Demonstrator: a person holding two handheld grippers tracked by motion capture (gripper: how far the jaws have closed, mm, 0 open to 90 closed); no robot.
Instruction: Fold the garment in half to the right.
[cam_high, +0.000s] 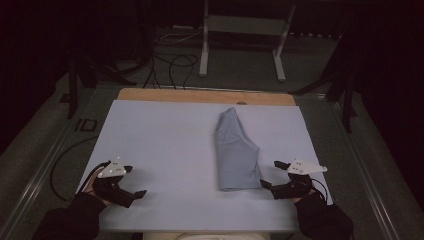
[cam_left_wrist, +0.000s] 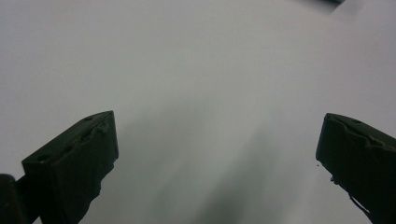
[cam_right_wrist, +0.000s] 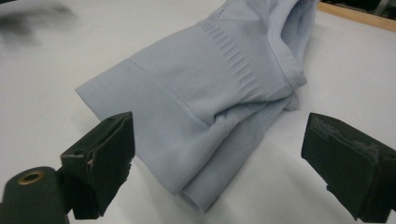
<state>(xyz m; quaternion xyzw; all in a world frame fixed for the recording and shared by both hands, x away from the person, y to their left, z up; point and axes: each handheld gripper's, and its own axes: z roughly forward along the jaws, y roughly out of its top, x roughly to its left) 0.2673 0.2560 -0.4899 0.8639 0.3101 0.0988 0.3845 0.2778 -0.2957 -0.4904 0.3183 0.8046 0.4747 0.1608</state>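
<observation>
Dim room, dark floor with cables and a white frame stand (cam_high: 240, 30) at the far side; white table sheet (cam_high: 165, 140) over a wooden board (cam_high: 200, 95) whose strip shows at the far edge. Pale blue folded garment (cam_high: 236, 150) lies right of centre, long axis near to far, flat on the sheet, near end just beside the right gripper (cam_high: 274, 174). That gripper's jaws are spread wide, nothing held; its own view puts the garment's (cam_right_wrist: 196, 93) ribbed hem between them, not touching. Left gripper (cam_high: 134, 181) near left, jaws wide apart too, over bare sheet (cam_left_wrist: 196, 70). Risk: pinching only the top layer, so the fold opens or the cloth drags and bunches. Plenty of open sheet on the left; right edge and near edge are close to the right hand
</observation>
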